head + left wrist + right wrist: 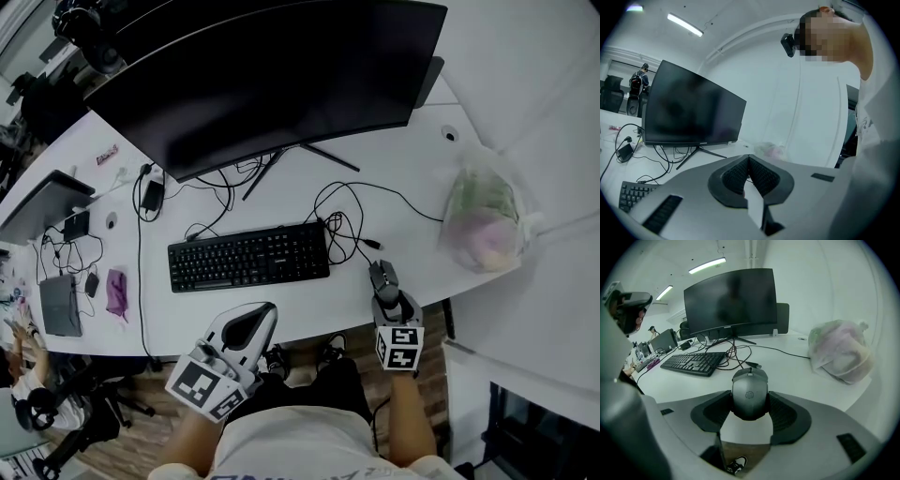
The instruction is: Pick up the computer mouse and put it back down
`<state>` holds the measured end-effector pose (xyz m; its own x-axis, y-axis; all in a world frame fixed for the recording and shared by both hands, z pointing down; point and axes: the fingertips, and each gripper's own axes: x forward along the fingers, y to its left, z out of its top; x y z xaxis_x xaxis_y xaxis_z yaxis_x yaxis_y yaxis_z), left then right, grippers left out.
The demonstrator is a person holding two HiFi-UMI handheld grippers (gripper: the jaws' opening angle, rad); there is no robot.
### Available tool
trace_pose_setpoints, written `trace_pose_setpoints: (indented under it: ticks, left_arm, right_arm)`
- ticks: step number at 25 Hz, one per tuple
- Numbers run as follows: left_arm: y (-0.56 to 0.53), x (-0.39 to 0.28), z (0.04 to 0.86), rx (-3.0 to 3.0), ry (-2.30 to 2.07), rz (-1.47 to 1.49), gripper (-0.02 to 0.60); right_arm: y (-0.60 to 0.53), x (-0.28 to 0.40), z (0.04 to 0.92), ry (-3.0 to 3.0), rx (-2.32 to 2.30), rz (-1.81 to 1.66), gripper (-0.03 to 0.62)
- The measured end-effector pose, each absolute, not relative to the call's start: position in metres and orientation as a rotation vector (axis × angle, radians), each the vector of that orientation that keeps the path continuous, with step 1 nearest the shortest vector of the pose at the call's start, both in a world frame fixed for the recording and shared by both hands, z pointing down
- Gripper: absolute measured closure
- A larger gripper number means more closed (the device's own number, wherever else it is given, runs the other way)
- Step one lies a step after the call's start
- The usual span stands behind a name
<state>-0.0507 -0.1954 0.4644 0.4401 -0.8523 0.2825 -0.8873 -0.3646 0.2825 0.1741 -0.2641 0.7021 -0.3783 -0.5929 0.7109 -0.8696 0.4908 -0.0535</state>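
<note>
The computer mouse [382, 275] lies at the near edge of the white tabletop [178, 309], right of the black keyboard [248, 256]. The right gripper [389, 298] sits against its rear half. The left gripper [251, 324] hangs over the near edge. A filled plastic bag [483, 220] sits by the right edge, and a dark monitor [272, 80] stands behind.

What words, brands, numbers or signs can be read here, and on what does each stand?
No text is readable.
Mouse: a logo on its back, no clear letters.
Monitor: brand mark on lower edge, too small.
Keyboard: key legends, too small.
Shirt: print cut off at the frame edge.
Right cube, left cube: square markers, no words.
</note>
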Motion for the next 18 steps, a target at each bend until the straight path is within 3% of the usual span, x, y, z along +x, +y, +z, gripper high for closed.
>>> trace_pose_setpoints:
  ticks: [18]
  left_arm:
    - [-0.200,-0.053,0.469,2.293,-1.477,0.104,0.577]
  right_arm:
    - [-0.252,0.168,0.729,-2.030,1.107,0.576,0.327]
